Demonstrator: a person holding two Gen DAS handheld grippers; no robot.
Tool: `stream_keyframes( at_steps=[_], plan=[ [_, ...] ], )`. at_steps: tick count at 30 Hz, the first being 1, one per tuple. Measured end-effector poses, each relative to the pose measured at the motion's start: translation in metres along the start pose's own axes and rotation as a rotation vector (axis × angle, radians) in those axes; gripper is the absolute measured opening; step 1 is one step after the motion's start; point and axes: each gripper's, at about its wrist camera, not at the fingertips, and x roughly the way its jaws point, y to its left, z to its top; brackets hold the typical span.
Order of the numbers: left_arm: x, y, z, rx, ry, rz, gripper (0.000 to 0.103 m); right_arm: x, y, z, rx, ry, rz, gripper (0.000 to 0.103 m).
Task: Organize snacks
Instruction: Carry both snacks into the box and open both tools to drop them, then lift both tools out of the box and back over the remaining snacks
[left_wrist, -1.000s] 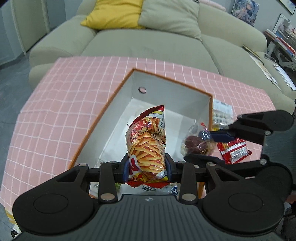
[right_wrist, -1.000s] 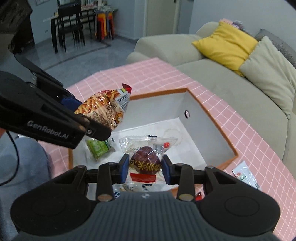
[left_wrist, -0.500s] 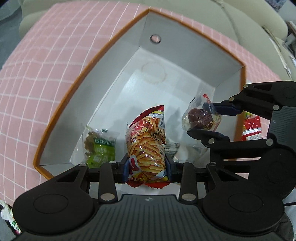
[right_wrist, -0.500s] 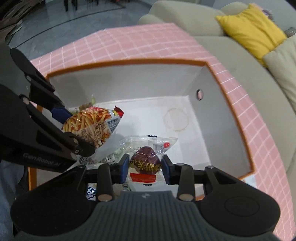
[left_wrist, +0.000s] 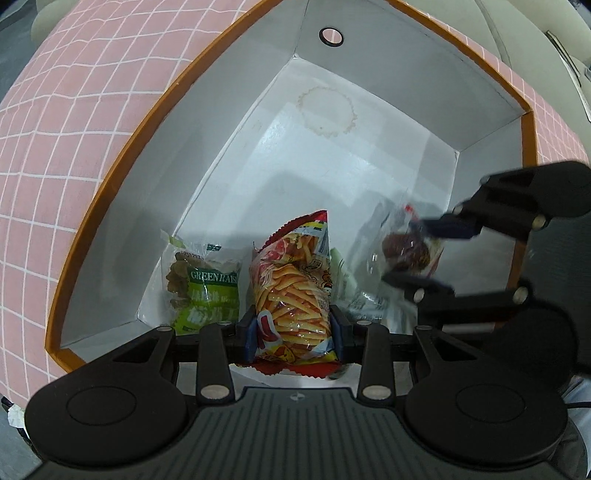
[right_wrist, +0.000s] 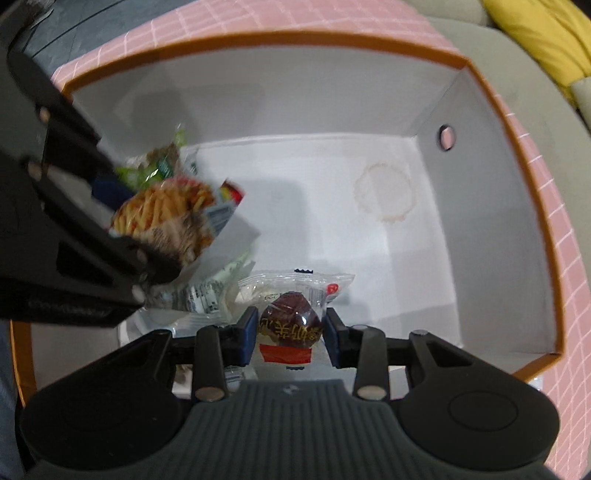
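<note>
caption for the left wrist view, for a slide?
Left gripper holds a fries snack bag inside the orange-rimmed box, beside a green raisin pack; right gripper brings a wrapped date.

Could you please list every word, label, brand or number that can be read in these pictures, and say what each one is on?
"GREEN RAISI", cut off at the edge: on the green raisin packet in the box.
Fries bag in the left gripper: print too small to read.
Date packet in the right gripper: gold characters upside down, not legible.
Left gripper's side lettering: blurred.
</note>
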Motion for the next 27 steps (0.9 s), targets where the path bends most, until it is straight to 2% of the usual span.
stream_keyframes(
  at_steps=[4, 12, 20, 27],
  plan=[
    [0.002, -0.005, 0.002, 0.051, 0.023, 0.031, 0.043, 0.007, 0.006, -0.007, -0.016, 0.031, 0.082, 0.035],
    [0.004, -0.007, 0.001, 0.088, 0.057, 0.049, 0.043, 0.01, 0.006, -0.007, -0.022, 0.049, 0.081, 0.037],
    [-0.006, -0.006, -0.005, 0.078, 0.039, 0.05, 0.068, -0.007, 0.004, -0.008, -0.008, 0.017, 0.045, 0.062],
    [-0.036, -0.012, -0.015, 0.081, -0.034, 0.031, 0.069, -0.037, 0.009, -0.011, 0.0, -0.045, -0.019, 0.077]
  ],
)
